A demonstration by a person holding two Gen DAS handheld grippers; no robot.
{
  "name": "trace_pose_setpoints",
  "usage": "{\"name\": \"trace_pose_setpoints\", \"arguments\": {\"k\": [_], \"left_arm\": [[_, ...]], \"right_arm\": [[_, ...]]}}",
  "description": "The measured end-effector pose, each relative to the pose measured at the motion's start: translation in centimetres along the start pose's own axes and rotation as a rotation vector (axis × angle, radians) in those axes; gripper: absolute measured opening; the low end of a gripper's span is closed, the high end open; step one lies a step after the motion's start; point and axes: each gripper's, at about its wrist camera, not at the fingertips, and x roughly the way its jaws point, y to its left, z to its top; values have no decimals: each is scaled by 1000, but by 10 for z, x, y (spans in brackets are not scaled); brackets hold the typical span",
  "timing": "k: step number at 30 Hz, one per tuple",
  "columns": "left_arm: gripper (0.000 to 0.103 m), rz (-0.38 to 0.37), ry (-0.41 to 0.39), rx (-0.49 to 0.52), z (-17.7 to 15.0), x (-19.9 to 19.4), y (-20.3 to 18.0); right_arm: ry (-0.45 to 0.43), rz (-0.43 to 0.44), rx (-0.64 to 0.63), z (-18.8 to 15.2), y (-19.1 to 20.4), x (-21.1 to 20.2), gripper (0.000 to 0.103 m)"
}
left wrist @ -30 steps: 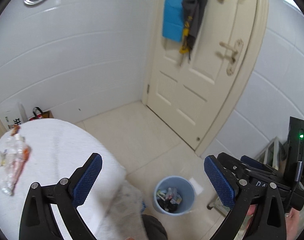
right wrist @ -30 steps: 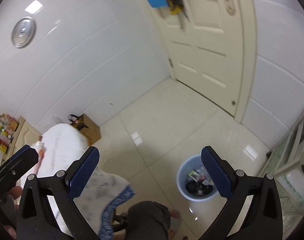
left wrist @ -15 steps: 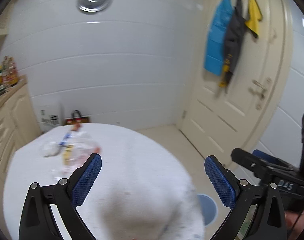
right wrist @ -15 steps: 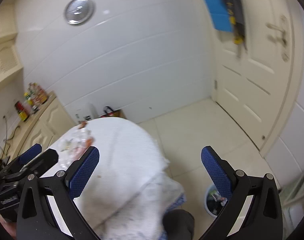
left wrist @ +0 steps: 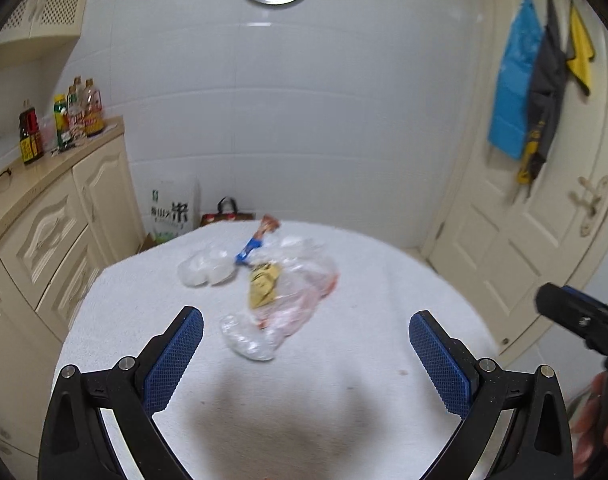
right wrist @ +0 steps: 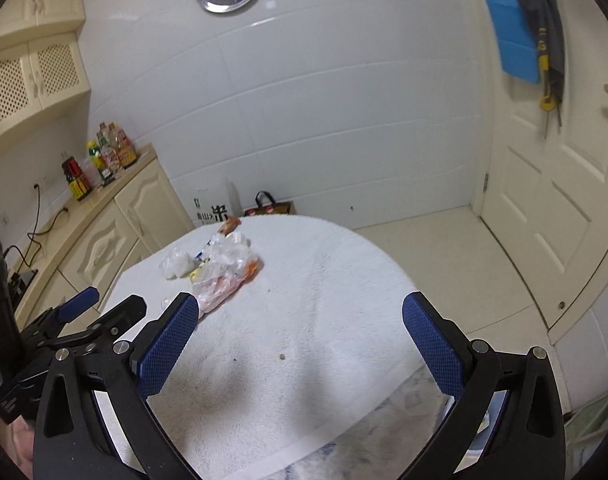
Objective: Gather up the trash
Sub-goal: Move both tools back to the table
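The left gripper [left wrist: 306, 344] hangs above the table with its jaws spread wide and empty, the blue pads [left wrist: 176, 356] ribbed like rubber. The right gripper [right wrist: 300, 340] gapes the same, holding nothing. Beyond them, crinkled clear plastic trash [left wrist: 280, 292] lies in a loose heap on the fluffy white tablecloth [left wrist: 364, 280], a yellow wrapper [left wrist: 264, 284] blurred inside it.

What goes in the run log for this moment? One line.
left tongs: open, empty | right tongs: open, empty | plastic wrappers: on white table, untouched | phase: approach
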Motion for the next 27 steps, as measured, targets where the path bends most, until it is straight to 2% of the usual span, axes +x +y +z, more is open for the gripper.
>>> {"name": "trace_pose_setpoints", "arguments": {"k": [11, 17, 19, 21, 23, 25, 27], "left_arm": [[102, 6, 203, 32, -13, 97, -9], [96, 27, 282, 57, 1, 152, -27], [78, 33, 319, 50, 11, 171, -18], [71, 41, 299, 51, 15, 175, -23], [47, 39, 287, 33, 17, 175, -25], [36, -4, 294, -8, 18, 175, -19], [31, -24, 298, -36, 16, 171, -10]], "right_arm": [[81, -5, 20, 1, -3, 56, 103], [111, -4, 35, 0, -10, 76, 103], [118, -4, 44, 0, -13, 80, 103], [118, -3, 51, -1, -17, 80, 103], [122, -2, 57, -2, -19, 81, 103], [123, -3, 62, -2, -20, 81, 103], [123, 1, 65, -4, -19, 79, 103]]}}
